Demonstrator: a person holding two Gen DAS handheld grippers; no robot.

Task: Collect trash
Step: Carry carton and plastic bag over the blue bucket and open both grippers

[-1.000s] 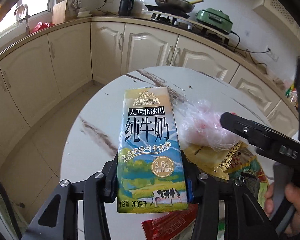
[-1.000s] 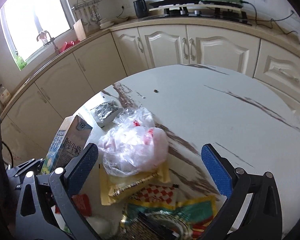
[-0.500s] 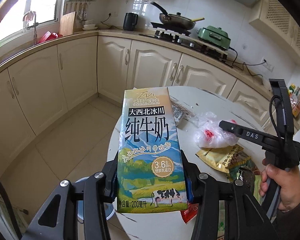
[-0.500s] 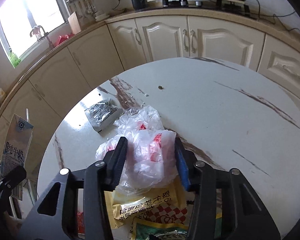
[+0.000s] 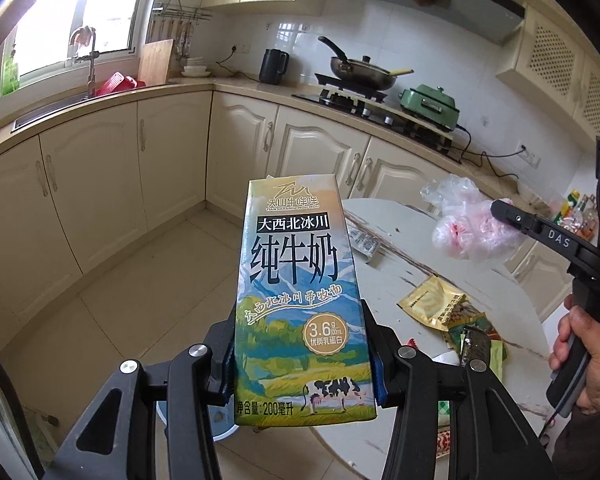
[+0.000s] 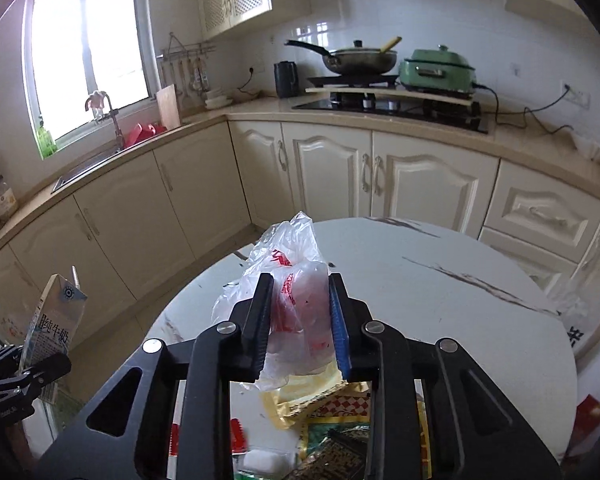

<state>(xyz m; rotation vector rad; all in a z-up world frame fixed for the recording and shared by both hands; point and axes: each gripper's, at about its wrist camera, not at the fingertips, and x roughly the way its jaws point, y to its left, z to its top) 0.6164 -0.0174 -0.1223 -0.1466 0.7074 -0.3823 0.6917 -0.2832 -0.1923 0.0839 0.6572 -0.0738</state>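
Observation:
My left gripper (image 5: 302,356) is shut on an upright milk carton (image 5: 300,292) and holds it in the air over the floor, left of the round marble table (image 5: 396,276). The carton also shows in the right wrist view (image 6: 56,316). My right gripper (image 6: 300,320) is shut on a crumpled clear plastic bag with red print (image 6: 288,284), lifted above the table; it also shows in the left wrist view (image 5: 468,224). Yellow, green and red snack wrappers (image 5: 440,304) lie on the table's near side. A silver wrapper (image 5: 364,240) lies further back.
Cream kitchen cabinets (image 5: 100,184) run along the far walls with a sink (image 5: 60,100), a stove with a pan (image 5: 360,68) and a green cooker (image 5: 432,104). A round blue-white bin edge (image 5: 220,420) shows on the floor under the carton.
My right gripper has closed on the plastic bag and lifted it off the table. My left gripper has raised the carton and drawn it back off the table's edge.

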